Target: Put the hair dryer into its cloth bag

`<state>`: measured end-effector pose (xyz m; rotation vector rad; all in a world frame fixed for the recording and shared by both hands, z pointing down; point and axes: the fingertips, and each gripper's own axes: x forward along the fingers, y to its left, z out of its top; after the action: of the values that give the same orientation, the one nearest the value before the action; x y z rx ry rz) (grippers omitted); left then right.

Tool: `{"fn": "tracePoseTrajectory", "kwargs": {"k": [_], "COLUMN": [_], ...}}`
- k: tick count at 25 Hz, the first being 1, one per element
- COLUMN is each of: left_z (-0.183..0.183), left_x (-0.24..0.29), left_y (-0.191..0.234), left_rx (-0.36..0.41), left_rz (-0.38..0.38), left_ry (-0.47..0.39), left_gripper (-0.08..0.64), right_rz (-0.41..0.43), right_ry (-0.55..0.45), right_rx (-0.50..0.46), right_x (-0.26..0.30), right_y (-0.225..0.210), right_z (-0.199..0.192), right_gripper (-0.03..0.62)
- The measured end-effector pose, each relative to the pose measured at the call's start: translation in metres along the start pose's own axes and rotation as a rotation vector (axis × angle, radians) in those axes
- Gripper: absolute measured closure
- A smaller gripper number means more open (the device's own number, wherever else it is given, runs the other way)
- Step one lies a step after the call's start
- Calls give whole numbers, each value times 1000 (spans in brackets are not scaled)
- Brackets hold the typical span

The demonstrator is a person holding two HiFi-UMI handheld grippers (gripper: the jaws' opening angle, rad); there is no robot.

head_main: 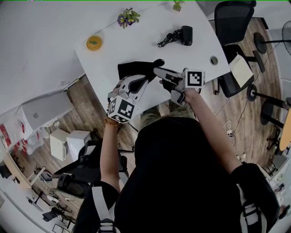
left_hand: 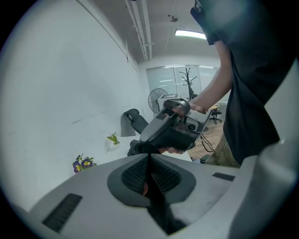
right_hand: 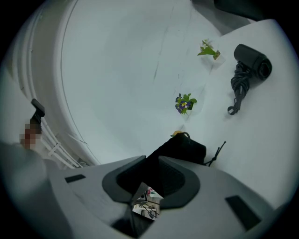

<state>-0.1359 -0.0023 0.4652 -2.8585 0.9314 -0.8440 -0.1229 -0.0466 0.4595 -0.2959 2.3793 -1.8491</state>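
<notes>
Early stage. Left claw (head_main: 143,80) and right claw (head_main: 159,71) are both clamped on the black bag (head_main: 132,68) near the surface's (head_main: 136,43) near edge. Dryer (head_main: 183,35) lies well apart, cord bundled, not in the bag. Still to do, I'd say: open the mouth, load dryer.

The white tabletop (head_main: 150,27) carries a black hair dryer (head_main: 185,35) with its coiled cord (head_main: 167,39) toward the far right, purple flowers (head_main: 127,18) and a green sprig (head_main: 177,4) along the far edge, a yellow disc (head_main: 94,43) at left, and the black cloth bag (head_main: 134,68) at the near side
</notes>
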Motion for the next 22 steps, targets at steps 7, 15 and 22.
{"fn": "tracePoseTrajectory", "kwargs": {"k": [7,15,22], "left_z": [0,-13,-14], "left_x": [3,1,-9], "left_y": [-6,-6,7], "left_rx": [12,29,20], "left_rz": [-6,-10,17], "left_ry": [4,64,60], "left_gripper": [523,523,523], "right_rz": [-17,-98,-235], "right_ry": [26,77,105], "right_rx": [63,-24,-181], "right_x": [7,13,3], "right_y": [-15,-20,-34], "right_z": [-9,-23,-16], "right_gripper": [472,560,561]}}
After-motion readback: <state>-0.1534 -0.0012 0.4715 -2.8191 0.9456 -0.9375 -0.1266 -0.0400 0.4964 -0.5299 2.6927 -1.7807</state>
